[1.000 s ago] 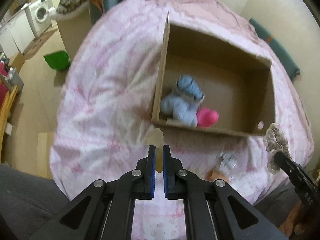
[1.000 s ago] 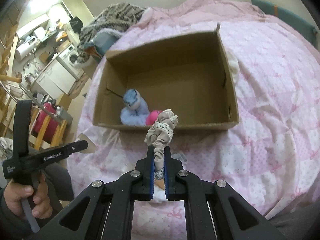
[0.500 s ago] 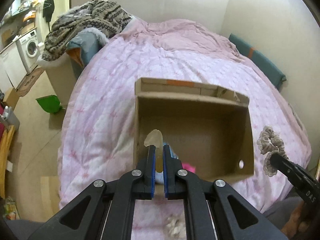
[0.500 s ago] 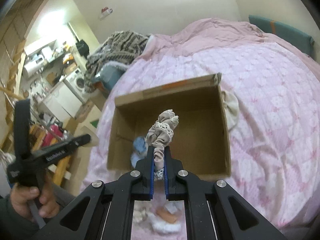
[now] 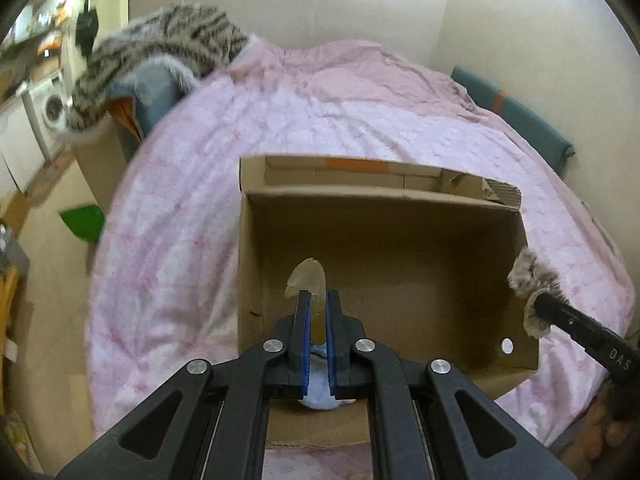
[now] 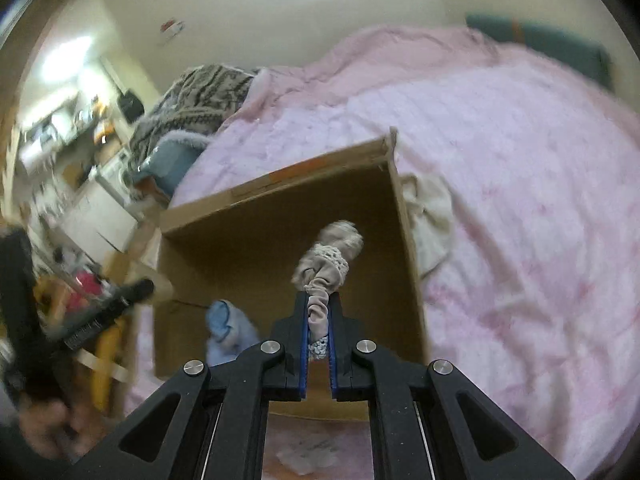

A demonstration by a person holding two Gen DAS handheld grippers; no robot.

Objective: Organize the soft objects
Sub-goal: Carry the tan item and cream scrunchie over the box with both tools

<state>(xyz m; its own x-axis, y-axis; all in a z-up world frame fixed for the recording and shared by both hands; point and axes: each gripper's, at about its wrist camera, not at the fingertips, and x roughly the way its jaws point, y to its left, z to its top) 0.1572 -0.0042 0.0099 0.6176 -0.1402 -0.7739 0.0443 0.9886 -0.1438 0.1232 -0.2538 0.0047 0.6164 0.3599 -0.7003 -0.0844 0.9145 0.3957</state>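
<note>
An open cardboard box (image 5: pixel 380 200) (image 6: pixel 280 184) sits on the pink bed. My left gripper (image 5: pixel 318 300) is shut on a thin cream-coloured soft piece (image 5: pixel 306 278) and holds it over the box's near left part. A light blue plush toy (image 5: pixel 320 394) (image 6: pixel 228 328) lies in the box below it. My right gripper (image 6: pixel 319 304) is shut on a beige lace scrunchie (image 6: pixel 328 260) and holds it over the box's near side. The scrunchie also shows in the left wrist view (image 5: pixel 534 280) at the box's right wall.
The pink quilt (image 5: pixel 360 112) covers the bed. A cream cloth (image 6: pixel 430 216) lies against the box's right outer wall. A striped fur blanket (image 5: pixel 160 48) is heaped at the bed's far left. A green dustpan (image 5: pixel 82 222) lies on the floor at the left.
Both grippers have moved forward and up, from in front of the box to over its near part, each holding its item. The pink toy in the box is now hidden.
</note>
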